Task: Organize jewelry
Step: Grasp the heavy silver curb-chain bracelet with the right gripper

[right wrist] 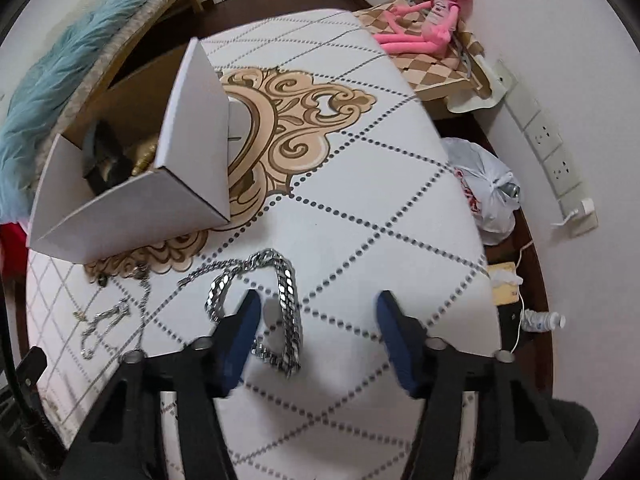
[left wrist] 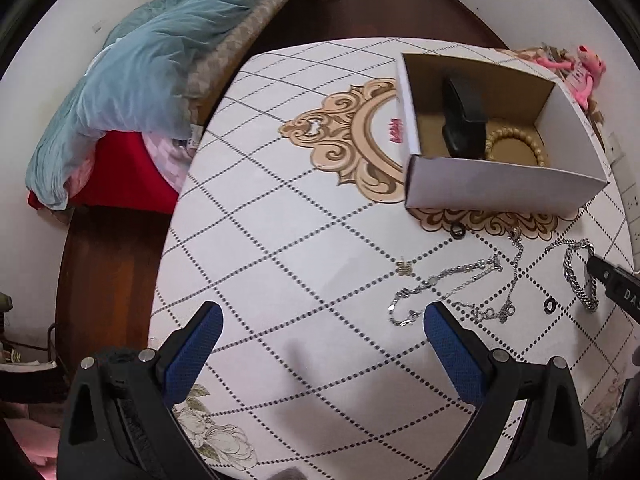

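A white cardboard box [left wrist: 496, 184] stands on the patterned table [left wrist: 280, 240] and holds a black case [left wrist: 464, 120] and a beaded bracelet [left wrist: 516, 146]. Thin silver chains [left wrist: 448, 284], a gold charm [left wrist: 405, 268] and two small black rings [left wrist: 457, 231] lie in front of it. A thick silver chain bracelet [right wrist: 286, 304] lies flat; my right gripper [right wrist: 316, 312] is open, low over it, its left fingertip [right wrist: 248, 312] inside the loop. My left gripper [left wrist: 324, 320] is open and empty above bare table, left of the chains. The box also shows in the right wrist view [right wrist: 132, 204].
A pink plush toy [right wrist: 432, 12] lies on a checked bag beyond the table's far right edge. A white plastic bag [right wrist: 484, 188] and a wall socket strip [right wrist: 548, 148] are at the right. A bed with a blue quilt [left wrist: 140, 80] is at the left.
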A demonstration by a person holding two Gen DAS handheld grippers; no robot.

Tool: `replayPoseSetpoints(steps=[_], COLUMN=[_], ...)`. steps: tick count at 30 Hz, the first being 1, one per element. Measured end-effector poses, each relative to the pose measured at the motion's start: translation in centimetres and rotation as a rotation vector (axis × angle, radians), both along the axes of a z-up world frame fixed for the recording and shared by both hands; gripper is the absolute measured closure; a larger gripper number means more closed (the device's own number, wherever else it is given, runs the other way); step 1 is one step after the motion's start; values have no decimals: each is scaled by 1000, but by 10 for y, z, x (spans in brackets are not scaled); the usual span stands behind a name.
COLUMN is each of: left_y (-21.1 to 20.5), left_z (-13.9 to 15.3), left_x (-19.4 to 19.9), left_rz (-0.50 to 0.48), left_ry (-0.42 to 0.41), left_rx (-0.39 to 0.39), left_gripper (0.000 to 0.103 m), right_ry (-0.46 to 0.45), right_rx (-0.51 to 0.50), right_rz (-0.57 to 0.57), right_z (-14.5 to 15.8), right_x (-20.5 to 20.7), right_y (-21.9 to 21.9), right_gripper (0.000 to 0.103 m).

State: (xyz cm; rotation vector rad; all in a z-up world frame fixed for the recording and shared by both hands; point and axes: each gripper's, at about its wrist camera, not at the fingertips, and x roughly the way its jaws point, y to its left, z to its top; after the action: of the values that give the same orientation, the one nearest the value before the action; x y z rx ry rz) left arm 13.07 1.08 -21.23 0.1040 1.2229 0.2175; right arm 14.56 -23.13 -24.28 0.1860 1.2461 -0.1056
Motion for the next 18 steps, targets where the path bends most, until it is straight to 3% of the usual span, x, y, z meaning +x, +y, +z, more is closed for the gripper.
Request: replayPoseSetpoints(steps=[3, 4, 5, 6, 11, 15, 18], left_y=[-9, -14, -18, -25, -56, -78, -91], left_z=[-1, -1, -1, 0, -3, -14, -20], left_x=[7, 9, 11, 13, 25, 36, 41], left_rz=[-20, -32, -41, -55, -125, -162, -180], left_ry=[-1, -5, -9, -19, -43, -25, -10], left_rx=[-15, -27, -36, -46, -95, -129, -142], left_gripper=[0, 0, 0, 0, 2, 17, 19], right_ry=[-7, -12, -21, -22, 2, 4, 8], right_rx=[-48, -69, -76, -71, -40, -27, -23], right_rz=[34, 40, 47, 49, 18, -22, -39], right_z=[-3, -2, -1, 0, 1, 0, 0], right_x=[8, 9, 10, 11, 2, -5, -5], right_y=[9, 11, 12, 11, -8, -27, -35], right_gripper=[55, 66, 89, 95, 95, 95, 95])
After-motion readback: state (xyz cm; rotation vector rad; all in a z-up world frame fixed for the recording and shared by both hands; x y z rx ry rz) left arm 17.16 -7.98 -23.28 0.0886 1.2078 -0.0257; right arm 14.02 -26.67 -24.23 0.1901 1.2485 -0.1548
